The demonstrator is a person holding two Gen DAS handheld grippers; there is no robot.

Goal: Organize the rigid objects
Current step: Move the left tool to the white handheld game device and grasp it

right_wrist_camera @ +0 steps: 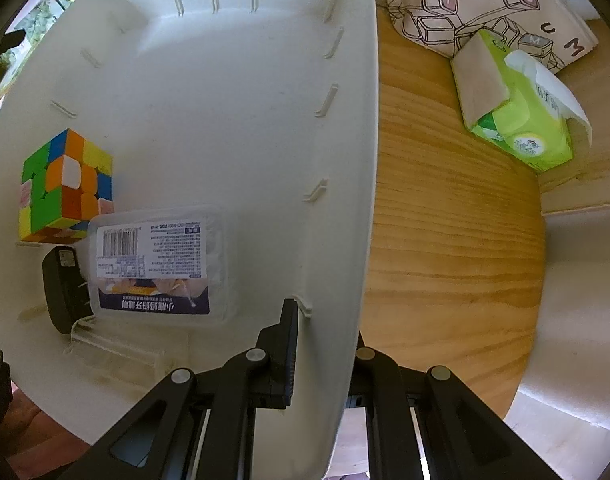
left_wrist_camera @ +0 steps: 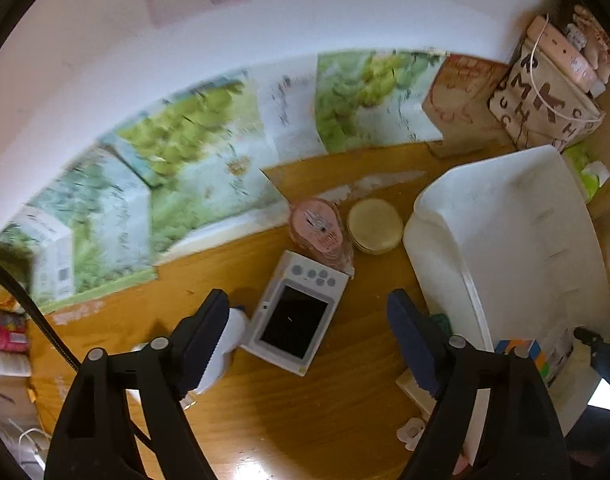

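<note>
One bin (right_wrist_camera: pixel 225 100); inside: one cube (right_wrist_camera: pixel 65 184), one clear box (right_wrist_camera: pixel 157 264), one black adapter (right_wrist_camera: pixel 63 292).

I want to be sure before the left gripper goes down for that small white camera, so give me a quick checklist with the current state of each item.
1. Left gripper open wide enough for the small white camera: ok, jaws stand apart with nothing between the pads.
2. Camera lined up between the fingers: ok, it lies screen up on the wooden table in the gap.
3. Neighbours clear of the fingers: not ok, a white object sits right by the left finger.
4. Right gripper steadying the white bin: ok, shut on its wall.
5. Free room in the bin: ok, the Rubik's cube, clear plastic box and black adapter fill one end only.
</note>
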